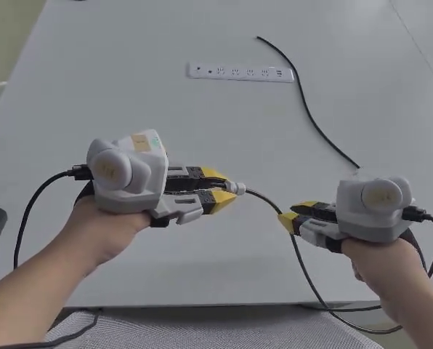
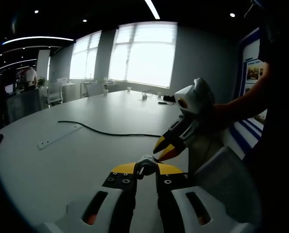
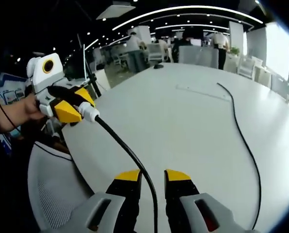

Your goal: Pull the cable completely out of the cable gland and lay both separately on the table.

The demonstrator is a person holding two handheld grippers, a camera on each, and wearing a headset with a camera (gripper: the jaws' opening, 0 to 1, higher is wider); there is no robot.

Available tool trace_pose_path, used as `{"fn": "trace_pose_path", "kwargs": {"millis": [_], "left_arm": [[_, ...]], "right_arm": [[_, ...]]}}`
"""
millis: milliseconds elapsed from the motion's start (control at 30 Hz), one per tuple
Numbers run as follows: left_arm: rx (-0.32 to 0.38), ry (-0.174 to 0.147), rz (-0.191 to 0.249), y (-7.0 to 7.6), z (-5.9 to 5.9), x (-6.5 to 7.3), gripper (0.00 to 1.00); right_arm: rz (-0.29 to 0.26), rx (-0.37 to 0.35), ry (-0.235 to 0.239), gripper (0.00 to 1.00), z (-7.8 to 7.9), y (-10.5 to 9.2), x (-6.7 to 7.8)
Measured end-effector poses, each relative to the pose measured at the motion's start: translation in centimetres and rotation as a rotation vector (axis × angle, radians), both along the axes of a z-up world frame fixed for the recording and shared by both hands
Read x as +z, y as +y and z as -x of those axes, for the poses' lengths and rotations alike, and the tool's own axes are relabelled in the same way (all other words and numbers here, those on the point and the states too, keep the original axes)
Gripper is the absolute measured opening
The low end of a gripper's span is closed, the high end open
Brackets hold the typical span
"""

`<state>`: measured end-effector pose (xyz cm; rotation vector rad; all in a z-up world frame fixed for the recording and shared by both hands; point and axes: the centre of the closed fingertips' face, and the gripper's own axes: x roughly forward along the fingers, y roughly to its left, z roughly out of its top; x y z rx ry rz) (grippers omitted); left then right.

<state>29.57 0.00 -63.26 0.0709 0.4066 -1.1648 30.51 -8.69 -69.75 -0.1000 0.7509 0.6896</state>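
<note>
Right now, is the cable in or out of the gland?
In. The cable enters the gland with no gap; the left gripper clamps the gland, and the cable runs on to the right gripper.

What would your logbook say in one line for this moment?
left tongs: shut on cable gland | right tongs: cable between jaws, grip unclear | stage: cable not yet out of gland

White power strip (image 1: 240,72), flat on the bench (image 1: 129,87), well ahead of the left hand-held gripper (image 1: 227,193). Black cord (image 1: 314,127), passing the strip's end toward the right hand-held gripper (image 1: 285,217). Grey mesh chair back (image 1: 202,331), behind both.
</note>
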Motion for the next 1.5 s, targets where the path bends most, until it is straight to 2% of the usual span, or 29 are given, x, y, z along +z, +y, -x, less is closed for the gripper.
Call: {"fn": "trace_pose_path", "kwargs": {"millis": [133, 233, 267, 400, 467, 533, 700, 833, 933, 1300, 1500], "left_arm": [[0.005, 0.003, -0.002, 0.1, 0.2, -0.2, 0.15], [0.009, 0.005, -0.008, 0.2, 0.2, -0.3, 0.15], [0.01, 0.007, -0.008, 0.3, 0.3, -0.4, 0.15], [0.014, 0.009, -0.009, 0.4, 0.3, -0.4, 0.15], [0.015, 0.011, -0.008, 0.4, 0.3, -0.4, 0.15], [0.016, 0.012, -0.008, 0.4, 0.3, -0.4, 0.15], [0.016, 0.013, -0.005, 0.4, 0.3, -0.4, 0.15], [0.018, 0.013, -0.001, 0.3, 0.3, -0.3, 0.15], [0.016, 0.014, 0.001, 0.3, 0.3, -0.3, 0.15], [0.015, 0.016, 0.003, 0.2, 0.6, -0.2, 0.15], [0.019, 0.018, 0.002, 0.2, 0.7, -0.2, 0.15]], "right_arm": [[0.014, 0.052, -0.051, 0.15, -0.4, 1.0, 1.7], [0.077, 0.134, -0.139, 0.16, -0.8, 1.8, 3.3], [0.096, 0.189, -0.183, 0.17, -0.8, 2.5, 3.9], [0.174, 0.354, -0.247, 0.2, 0.1, 4.4, 4.0], [0.181, 0.392, -0.275, 0.2, 0.4, 5.5, 4.1], [0.196, 0.421, -0.27, 0.2, 0.7, 6.3, 3.6], [0.225, 0.475, -0.298, 0.17, 1.0, 7.8, 3.2], [0.236, 0.484, -0.315, 0.13, 0.7, 7.9, 3.2], [0.22, 0.487, -0.327, 0.1, 0.7, 8.1, 3.5], [0.195, 0.502, -0.331, 0.01, 1.0, 8.2, 3.4], [0.193, 0.508, -0.335, 0.0, 1.1, 8.4, 3.3]]}}
